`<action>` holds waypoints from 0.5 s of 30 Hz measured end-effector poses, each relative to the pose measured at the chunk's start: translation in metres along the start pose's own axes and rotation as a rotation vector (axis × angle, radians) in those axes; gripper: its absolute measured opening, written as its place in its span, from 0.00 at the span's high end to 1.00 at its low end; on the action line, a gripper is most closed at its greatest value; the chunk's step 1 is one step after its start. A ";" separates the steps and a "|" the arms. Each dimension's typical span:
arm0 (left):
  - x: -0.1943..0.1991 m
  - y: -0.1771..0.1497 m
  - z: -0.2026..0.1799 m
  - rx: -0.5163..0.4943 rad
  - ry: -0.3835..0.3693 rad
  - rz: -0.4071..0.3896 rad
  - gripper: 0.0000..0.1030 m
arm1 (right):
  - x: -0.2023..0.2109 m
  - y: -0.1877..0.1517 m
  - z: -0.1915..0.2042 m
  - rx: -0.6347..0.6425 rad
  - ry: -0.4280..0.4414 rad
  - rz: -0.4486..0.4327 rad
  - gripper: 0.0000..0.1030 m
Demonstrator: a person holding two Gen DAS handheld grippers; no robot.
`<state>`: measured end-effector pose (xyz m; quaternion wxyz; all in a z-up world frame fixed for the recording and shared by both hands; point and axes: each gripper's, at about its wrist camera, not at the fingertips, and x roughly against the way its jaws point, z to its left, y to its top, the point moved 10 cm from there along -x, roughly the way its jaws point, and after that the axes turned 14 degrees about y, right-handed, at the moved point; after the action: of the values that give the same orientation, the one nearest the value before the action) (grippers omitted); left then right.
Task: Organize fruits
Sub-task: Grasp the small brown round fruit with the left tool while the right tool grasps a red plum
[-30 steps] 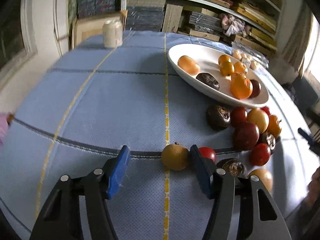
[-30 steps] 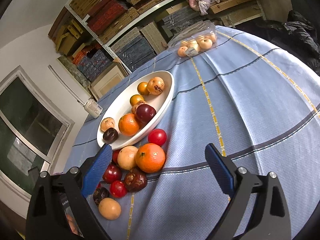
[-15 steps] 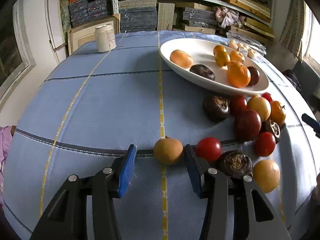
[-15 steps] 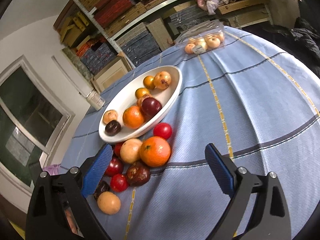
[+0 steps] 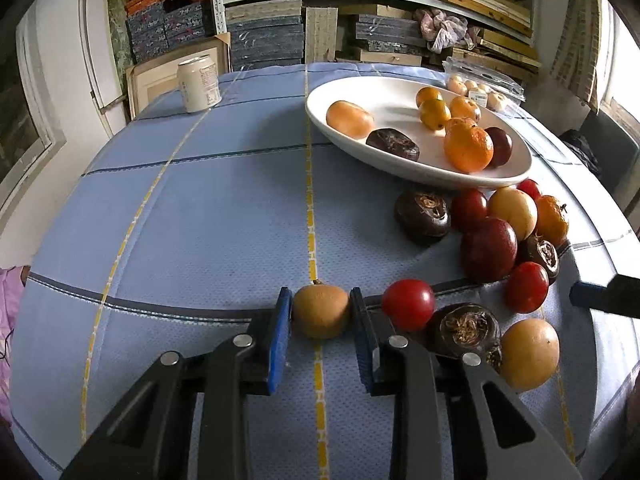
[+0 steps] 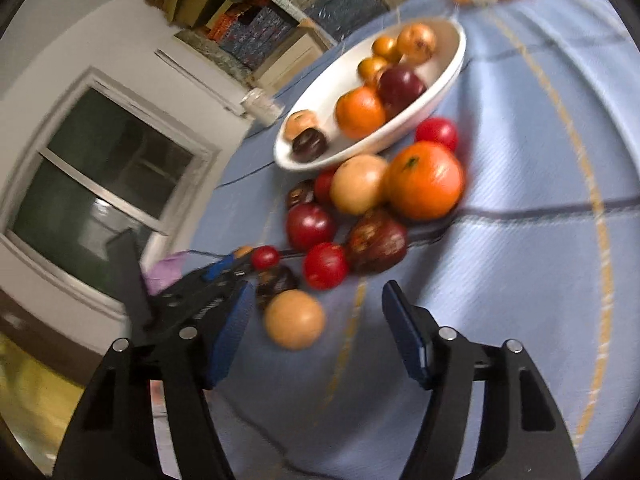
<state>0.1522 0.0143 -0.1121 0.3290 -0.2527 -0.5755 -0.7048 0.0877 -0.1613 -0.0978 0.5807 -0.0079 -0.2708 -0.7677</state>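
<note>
Where the yellow stripe of the blue cloth crosses a dark stripe on the counter (image 5: 208, 216), we see a small tan fruit (image 5: 320, 311) lying directly between the two blue pads of the left gripper (image 5: 320, 320). The jaws are narrow here, and both pads press on the sides of the fruit, so we read this as a grip on it while it rests on the cloth. Just to its right lie a red tomato (image 5: 408, 304) and a dark wrinkled fruit (image 5: 466, 330), both outside the jaws.

In the right wrist view, which is blurred, the right gripper (image 6: 316, 336) has its jaws about half open and closing. A round yellow fruit (image 6: 294, 319) lies between them, near the left pad, but the pads do not touch it. Beyond it we see the heap of loose fruit with a big orange (image 6: 426, 180) at its far side, touching the white oval bowl (image 6: 448, 76), which already contains several fruits. A can (image 5: 199, 85) stands well apart at the far edge.
</note>
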 end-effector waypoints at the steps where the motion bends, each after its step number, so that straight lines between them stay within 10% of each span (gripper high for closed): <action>1: 0.000 0.000 0.000 -0.001 0.000 -0.001 0.72 | -0.002 -0.001 0.000 -0.013 0.009 0.008 0.36; 15: 0.000 0.000 0.001 -0.001 0.007 0.000 0.72 | -0.039 0.017 -0.016 -0.087 -0.053 0.027 0.57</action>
<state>0.1517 0.0150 -0.1118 0.3308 -0.2503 -0.5740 -0.7060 0.1203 -0.1368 -0.1177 0.5829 -0.0573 -0.2526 -0.7702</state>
